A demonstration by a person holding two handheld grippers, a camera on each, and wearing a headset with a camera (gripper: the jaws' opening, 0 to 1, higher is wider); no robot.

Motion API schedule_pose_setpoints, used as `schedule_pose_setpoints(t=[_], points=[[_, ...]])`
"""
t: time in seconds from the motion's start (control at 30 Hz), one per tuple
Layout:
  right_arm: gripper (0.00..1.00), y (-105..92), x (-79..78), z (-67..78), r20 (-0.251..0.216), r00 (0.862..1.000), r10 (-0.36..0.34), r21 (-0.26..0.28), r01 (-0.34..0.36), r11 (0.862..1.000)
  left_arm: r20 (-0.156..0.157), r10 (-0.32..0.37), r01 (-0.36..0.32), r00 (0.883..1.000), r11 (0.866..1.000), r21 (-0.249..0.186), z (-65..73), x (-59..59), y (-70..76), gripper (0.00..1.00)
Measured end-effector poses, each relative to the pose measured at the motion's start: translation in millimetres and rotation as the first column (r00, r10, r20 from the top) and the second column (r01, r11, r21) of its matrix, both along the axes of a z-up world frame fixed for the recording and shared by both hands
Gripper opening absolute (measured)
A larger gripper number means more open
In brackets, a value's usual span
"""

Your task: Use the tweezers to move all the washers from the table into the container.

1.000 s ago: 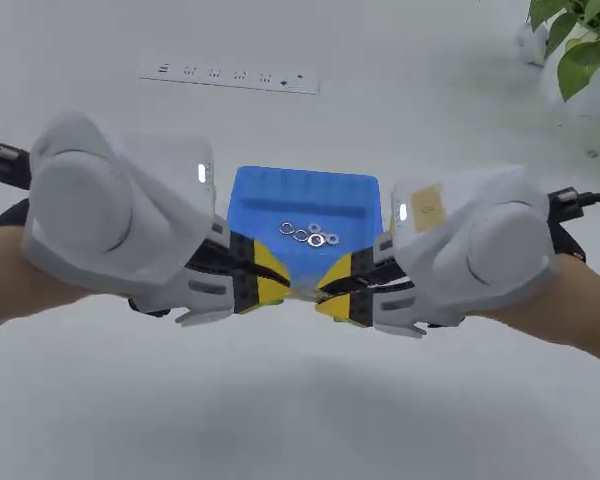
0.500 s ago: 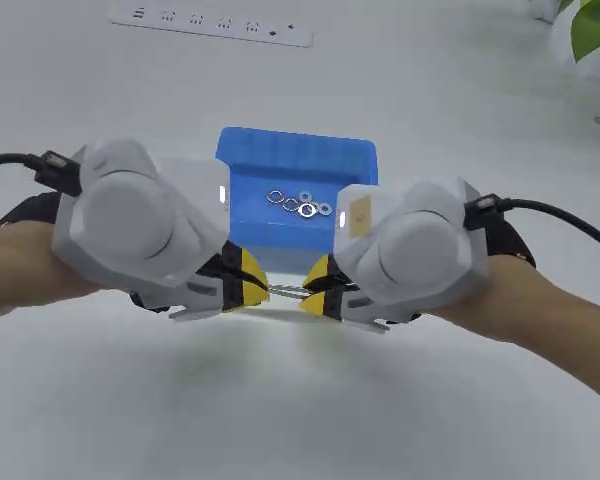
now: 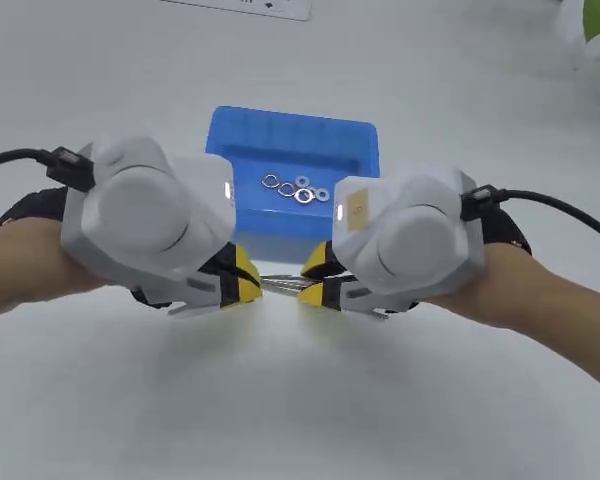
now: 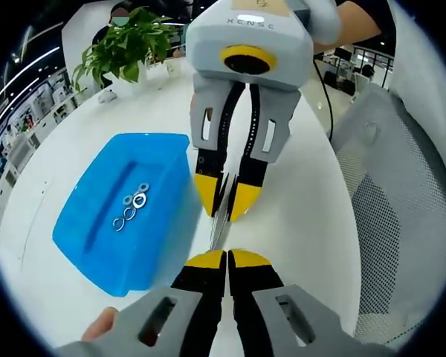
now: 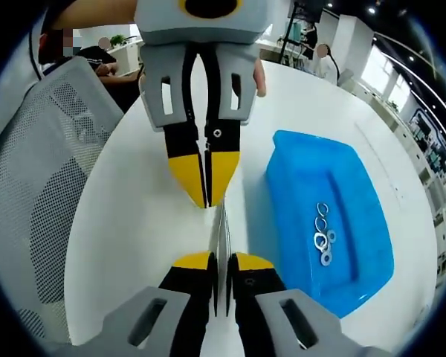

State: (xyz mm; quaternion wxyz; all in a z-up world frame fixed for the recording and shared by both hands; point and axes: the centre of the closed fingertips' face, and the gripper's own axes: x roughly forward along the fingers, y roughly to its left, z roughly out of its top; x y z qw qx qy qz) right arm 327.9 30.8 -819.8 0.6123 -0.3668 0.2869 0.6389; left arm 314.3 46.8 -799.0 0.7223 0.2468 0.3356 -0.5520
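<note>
- Broadly, the white table (image 3: 300,420) is bare around the work, so by the look of it no washers are left to pick up.
- Next, the blue container (image 3: 292,122) sits at the far middle of the table, just beyond the two tools. That puts it within easy reach of both hands for dropping parts in.
- Then the right gripper (image 5: 223,262) comes in from the right with its jaws narrow and clamped on the tweezers (image 4: 219,227). The thin metal runs back between its two yellow tips, which gives the tool a firm, straight hold.
- Facing it tip to tip from the left is the left gripper (image 4: 227,259), with its yellow tips drawn together and almost no gap between them. It meets the free end of the tweezers, probably to steady or reset them. Whether it actually pinches that end cannot be told.
- The tweezers lie low and level between the two grippers, just near of the container wall and apart from it. Their arms look pressed close together.
- Lastly, the washers (image 3: 295,187) lie in a small cluster on the container floor, toward its far side. Judging by that, the job is done or nearly so.
</note>
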Motion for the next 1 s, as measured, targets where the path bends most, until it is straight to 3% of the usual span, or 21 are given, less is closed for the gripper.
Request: schedule_pose_setpoints(t=[0.13, 0.17, 0.23, 0.3, 0.33, 0.43, 0.5, 0.53, 0.57, 0.6, 0.63, 0.67, 0.7, 0.8, 0.87, 0.9, 0.97, 1.0], points=[[0.14, -1.0, -0.3, -0.5, -0.062, 0.997, -0.051, 0.026, 0.052, 0.998, -0.019, 0.025, -0.025, 1.000, 1.000, 0.008, -0.9, -3.8, -0.1, 0.09], [0.15, -1.4, -2.0, -0.1, -0.062, 0.997, -0.048, 0.029, 0.050, 0.998, -0.015, 0.033, -0.033, 0.999, 0.999, 0.011, -0.3, -4.6, 0.2, 0.10], [0.16, -2.2, -1.6, 0.9, -0.015, 0.999, -0.052, 0.031, 0.052, 0.998, -0.031, 0.047, -0.047, 0.998, 0.999, 0.006, 2.7, -9.9, 1.0, 0.11], [0.20, -3.0, -4.0, 2.5, -0.014, 0.998, -0.054, 0.032, 0.055, 0.998, -0.020, 0.058, -0.058, 0.998, 0.998, 0.001, 6.1, -12.2, 2.6, 0.11], [0.19, -2.2, -3.9, 7.3, -0.007, 0.998, -0.065, 0.056, 0.066, 0.996, -0.028, 0.074, -0.074, 0.997, 0.997, 0.001, 7.8, -14.6, 5.2, 0.11], [0.20, -0.1, -6.6, 24.5, -0.045, 0.990, -0.134, 0.131, 0.139, 0.982, 0.002, 0.130, -0.130, 0.992, 0.991, -0.035, 17.9, -14.5, 10.4, 0.13], [0.21, -2.6, -5.1, 42.3, -0.045, 0.982, -0.183, 0.196, 0.188, 0.962, 0.009, 0.188, -0.185, 0.982, 0.975, -0.120, 35.3, -14.2, 10.5, 0.14], [0.23, -5.6, -2.7, 50.5, -0.039, 0.976, -0.214, 0.223, 0.217, 0.950, 0.002, 0.189, -0.186, 0.982, 0.967, -0.173, 46.1, -17.4, 7.9, 0.14], [0.24, -9.3, 0.4, 64.4, -0.026, 0.969, -0.247, 0.277, 0.244, 0.929, -0.026, 0.181, -0.182, 0.983, 0.953, -0.241, 59.0, -23.3, 3.1, 0.15], [0.25, -13.0, 3.1, 75.5, -0.009, 0.963, -0.270, 0.317, 0.259, 0.913, -0.062, 0.196, -0.205, 0.979, 0.914, -0.350, 81.2, -27.7, -2.2, 0.18], [0.27, -17.1, 4.8, 86.1, 0.005, 0.958, -0.286, 0.349, 0.266, 0.898, -0.061, 0.215, -0.221, 0.975, 0.890, -0.399, 94.0, -27.5, -2.5, 0.23], [0.30, -24.3, 5.6, 99.1, 0.019, 0.951, -0.308, 0.380, 0.278, 0.882, -0.038, 0.226, -0.220, 0.973, 0.877, -0.426, 105.4, -28.0, 0.0, 0.25], [0.33, -29.7, 5.9, 107.9, 0.034, 0.948, -0.316, 0.396, 0.278, 0.875, -0.017, 0.234, -0.218, 0.972, 0.873, -0.437, 112.2, -28.2, 2.6, 0.27], [0.39, -44.1, 0.8, 134.0, 0.078, 0.944, -0.319, 0.437, 0.256, 0.862, 0.076, 0.255, -0.205, 0.964, 0.894, -0.398, 120.9, -27.4, 14.3, 0.34], [0.51, -51.9, -0.7, 143.4, 0.082, 0.935, -0.346, 0.433, 0.279, 0.857, 0.195, 0.256, -0.175, 0.947, 0.918, -0.356, 129.8, -23.6, 21.3, 0.35], [0.58, -58.2, 1.4, 147.2, 0.116, 0.921, -0.372, 0.418, 0.294, 0.859, 0.262, 0.295, -0.178, 0.919, 0.903, -0.391, 148.1, -17.7, 22.3, 0.35], [0.77, -63.4, 4.0, 152.8, 0.156, 0.904, -0.398, 0.417, 0.305, 0.856, 0.220, 0.342, -0.198, 0.914, 0.847, -0.494, 171.7, -18.7, 17.7, 0.43], [0.84, -62.3, 2.2, 157.2, 0.161, 0.900, -0.404, 0.439, 0.301, 0.846, 0.228, 0.355, -0.193, 0.907, 0.829, -0.525, 183.7, -17.9, 18.2, 0.53]])
